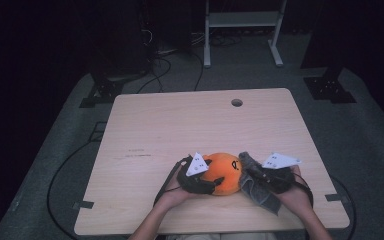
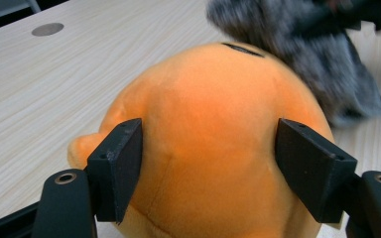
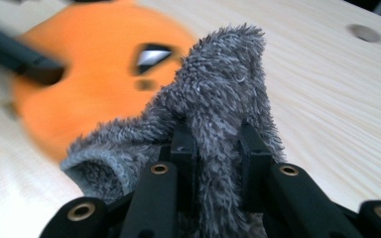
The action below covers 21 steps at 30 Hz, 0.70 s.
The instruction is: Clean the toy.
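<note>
the left gripper squeezes the soft, light orange plush at its flanks, while the right gripper pinches the limp grey cloth tight.

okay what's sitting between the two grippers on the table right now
The orange plush toy, clamped by the left gripper, and the grey fuzzy cloth pinched in the right gripper. The high view shows it.

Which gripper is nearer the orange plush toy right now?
Left. The left gripper clamps the orange plush toy between its jaws. The right gripper, gripping a grey cloth, sits just beside the toy.
</note>
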Tool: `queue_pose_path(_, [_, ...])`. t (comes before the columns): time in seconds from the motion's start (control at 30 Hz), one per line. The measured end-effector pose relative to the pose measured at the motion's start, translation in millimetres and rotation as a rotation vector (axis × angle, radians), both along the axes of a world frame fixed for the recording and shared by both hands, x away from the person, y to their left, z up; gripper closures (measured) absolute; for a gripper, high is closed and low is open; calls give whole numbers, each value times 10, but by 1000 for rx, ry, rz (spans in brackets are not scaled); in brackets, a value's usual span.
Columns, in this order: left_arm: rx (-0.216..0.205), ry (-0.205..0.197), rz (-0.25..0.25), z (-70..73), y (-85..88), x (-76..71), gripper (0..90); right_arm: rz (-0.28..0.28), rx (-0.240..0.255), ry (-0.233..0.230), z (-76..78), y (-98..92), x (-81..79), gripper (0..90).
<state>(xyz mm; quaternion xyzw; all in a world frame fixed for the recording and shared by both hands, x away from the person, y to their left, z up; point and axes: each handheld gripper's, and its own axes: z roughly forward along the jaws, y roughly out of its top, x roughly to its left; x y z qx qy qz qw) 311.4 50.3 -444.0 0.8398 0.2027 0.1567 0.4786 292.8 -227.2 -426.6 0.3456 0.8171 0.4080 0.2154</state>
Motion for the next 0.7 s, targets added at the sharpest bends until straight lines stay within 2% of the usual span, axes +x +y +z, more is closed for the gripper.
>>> queue_pose_path(0.03, [6,-6,-4,1,-9,-14,278,11,22,-4,30,-6,-14,732])
queue_pose_path(0.1, [17,-27,-38,-5,-18,-41,278,78,103,-13,115,46,-66,731])
queue_pose_path(0.17, [12,-20,-60,-13,-1,-54,272,109,118,-9,131,123,-75,731])
queue_pose_path(0.23, [-8,-20,-98,25,48,-56,241,116,77,-2,72,199,-55,732])
queue_pose_path(0.27, [-17,-42,-110,63,74,-60,216,119,58,1,37,221,-50,735])
queue_pose_path(0.3, [-37,-64,-107,102,94,-61,199,122,51,5,17,232,-59,735])
queue_pose_path(0.37, [-70,-73,-65,165,105,-41,173,136,41,-3,21,226,-100,735])
queue_pose_path(0.4, [-56,-72,-50,162,93,-32,175,144,36,-4,20,216,-126,735])
queue_pose_path(0.43, [-15,-60,-32,126,68,-18,188,147,34,-1,15,206,-137,735])
queue_pose_path(0.47, [-4,-53,-30,95,56,-14,195,148,41,9,1,178,-139,735])
queue_pose_path(0.53, [-18,-35,-32,48,46,-23,212,138,45,29,-24,121,-115,735])
queue_pose_path(0.6, [-1,-44,-29,57,33,-40,223,86,8,41,-48,38,-83,734])
queue_pose_path(0.63, [12,-47,-32,62,20,-52,226,71,7,45,-47,7,-73,735])
queue_pose_path(0.7, [23,-55,-43,58,7,-68,230,62,33,36,6,-39,-72,736])
